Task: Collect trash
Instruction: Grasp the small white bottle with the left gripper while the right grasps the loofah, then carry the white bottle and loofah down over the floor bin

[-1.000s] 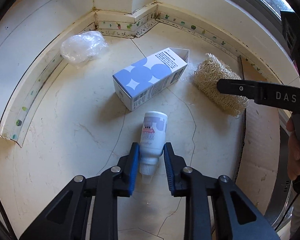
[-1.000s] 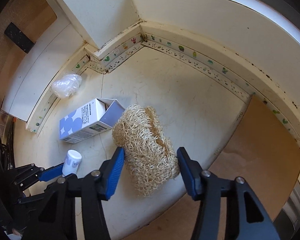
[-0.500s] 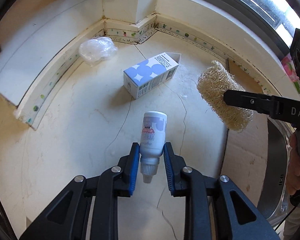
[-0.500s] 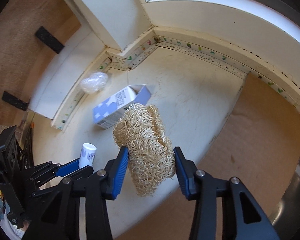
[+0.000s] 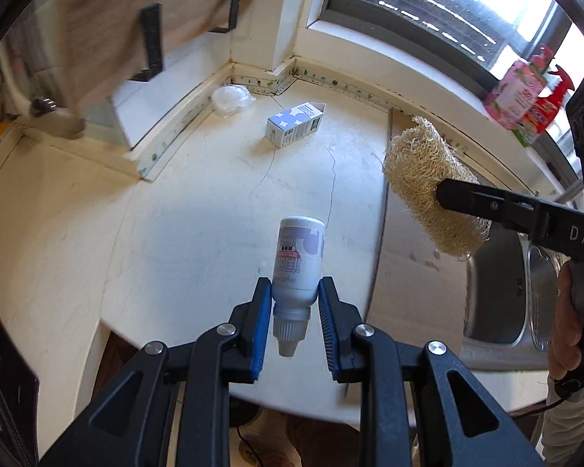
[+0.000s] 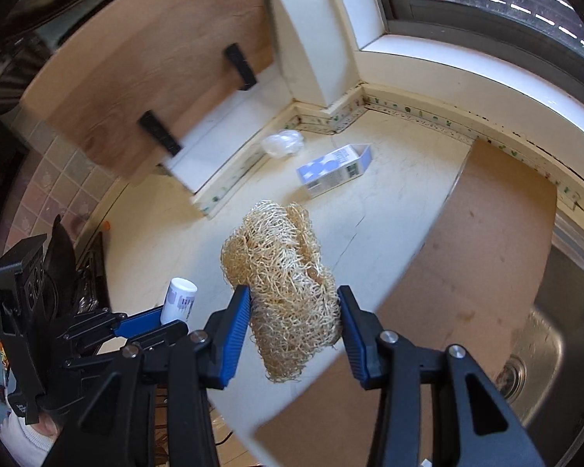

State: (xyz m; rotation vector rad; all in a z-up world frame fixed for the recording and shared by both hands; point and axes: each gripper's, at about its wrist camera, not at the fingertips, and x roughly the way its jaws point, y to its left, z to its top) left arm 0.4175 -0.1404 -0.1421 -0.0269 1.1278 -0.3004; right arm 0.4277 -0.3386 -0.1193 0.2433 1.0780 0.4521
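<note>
Left wrist: left claw (image 5: 295,303) pinches white bottle (image 5: 298,257), lifted above worktop (image 5: 175,210); carton (image 5: 295,123) lies far back.
Right wrist: right claw (image 6: 294,313) clamps loofah (image 6: 282,284), raised off worktop, sink (image 6: 556,334) at right.

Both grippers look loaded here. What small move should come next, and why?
Probably carry both loads on toward a bin, which is not in view. The left gripper is shut on the small bottle, the right gripper on the loofah, both clear of the counter. The carton and plastic wad wait.
</note>
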